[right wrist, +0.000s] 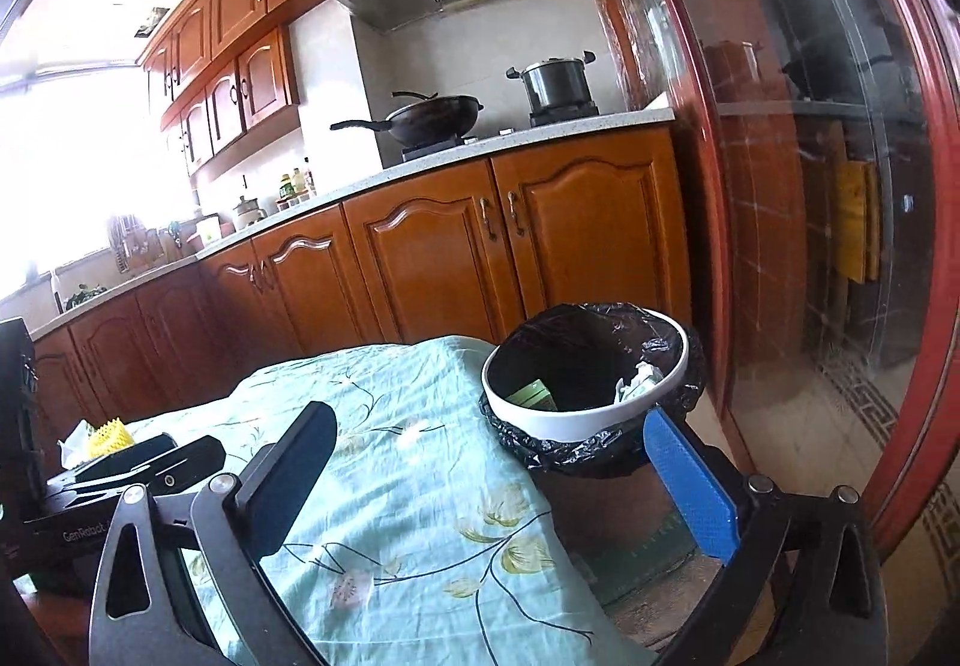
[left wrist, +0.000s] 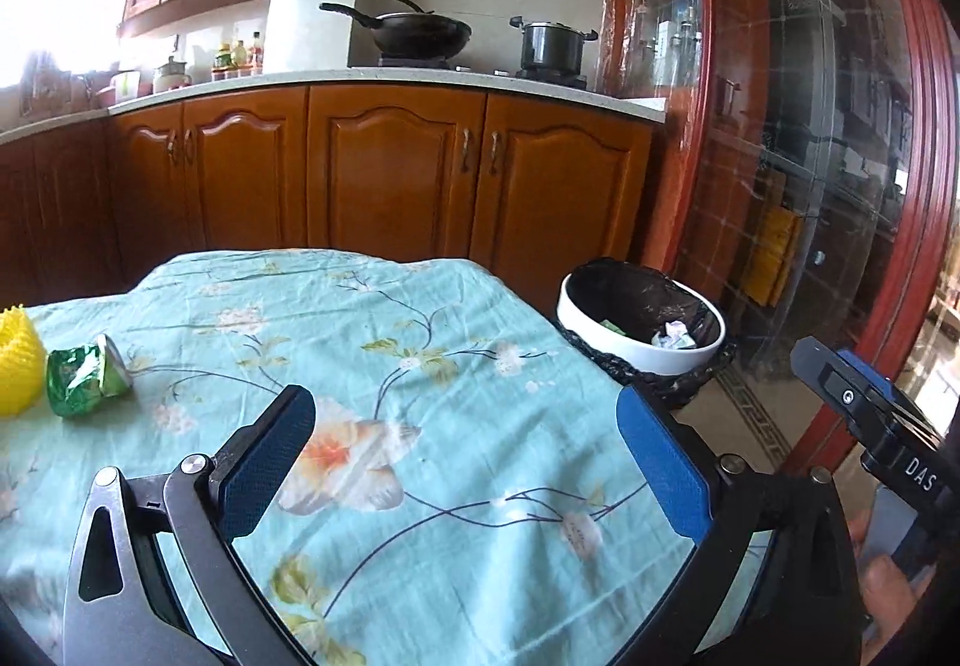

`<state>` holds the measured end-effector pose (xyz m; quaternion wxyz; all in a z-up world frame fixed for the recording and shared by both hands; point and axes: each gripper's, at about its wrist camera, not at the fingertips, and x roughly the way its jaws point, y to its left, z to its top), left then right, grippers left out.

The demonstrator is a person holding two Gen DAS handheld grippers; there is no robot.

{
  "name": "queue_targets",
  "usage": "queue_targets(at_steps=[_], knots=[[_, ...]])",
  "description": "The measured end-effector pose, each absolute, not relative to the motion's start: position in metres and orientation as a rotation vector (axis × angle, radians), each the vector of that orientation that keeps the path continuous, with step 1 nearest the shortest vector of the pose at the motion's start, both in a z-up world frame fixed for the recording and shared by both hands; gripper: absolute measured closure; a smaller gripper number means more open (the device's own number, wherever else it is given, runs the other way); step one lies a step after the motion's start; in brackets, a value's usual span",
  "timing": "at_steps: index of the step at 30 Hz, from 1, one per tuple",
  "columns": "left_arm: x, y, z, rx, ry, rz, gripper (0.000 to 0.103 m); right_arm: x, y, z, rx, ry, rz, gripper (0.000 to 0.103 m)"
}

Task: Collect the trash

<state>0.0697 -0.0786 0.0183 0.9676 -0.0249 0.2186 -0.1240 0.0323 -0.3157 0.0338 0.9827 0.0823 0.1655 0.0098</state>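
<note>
Well left of fingers: wrapper

Strong daylight floods in from a window at the upper left of both views, blown out to white glare there. The rest is evenly lit and fairly sharp. Fisheye distortion bends straight lines toward the dark, vignetted corners. Reflections streak the glass door at right.

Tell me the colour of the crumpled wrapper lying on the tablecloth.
Green, with a silvery inside; the crumpled wrapper shows best in the left wrist view.
</note>
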Motion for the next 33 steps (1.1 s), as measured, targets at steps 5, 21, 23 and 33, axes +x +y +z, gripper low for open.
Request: queue_targets(at_steps=[5, 21, 23, 33], knots=[[0.062, -0.077, 0.006, -0.038, 0.458, -0.242, 0.000, 0.024, -0.302, 0.015, 0.108, 0.326, 0.011, 0.000], [0.041, -0.066, -0.006, -0.006, 0.452, -0.174, 0.000, 0.011, -0.291, 0.005, 0.059, 0.335, 0.023, 0.000], [0.039, -0.064, -0.007, -0.010, 0.453, -0.171, 0.000, 0.012, -0.289, 0.003, 0.057, 0.345, 0.032, 0.000], [0.035, -0.057, -0.009, -0.009, 0.463, -0.141, 0.000, 0.015, -0.278, -0.003, 0.044, 0.377, 0.054, 0.000]])
